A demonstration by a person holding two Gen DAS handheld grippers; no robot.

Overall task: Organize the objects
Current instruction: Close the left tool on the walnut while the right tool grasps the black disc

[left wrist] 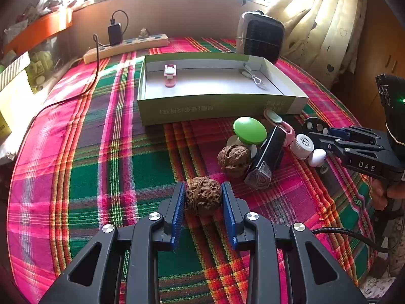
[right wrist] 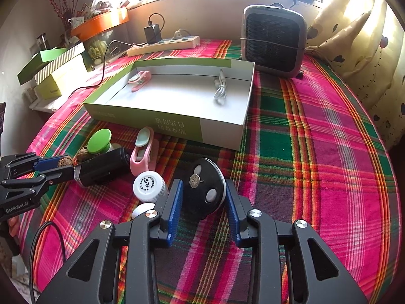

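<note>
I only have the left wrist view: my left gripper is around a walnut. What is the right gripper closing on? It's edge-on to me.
Observer: The right gripper straddles a black round disc with two pale buttons and a coin-like centre; pads sit at its edges.
Operator: Is the disc lifted?
Observer: I cannot tell; its lower edge looks to be at the plaid cloth.
Operator: What sits beside the disc that I might bump?
Observer: A white capped bottle lies just left of the left pad, cap facing the camera.
</note>
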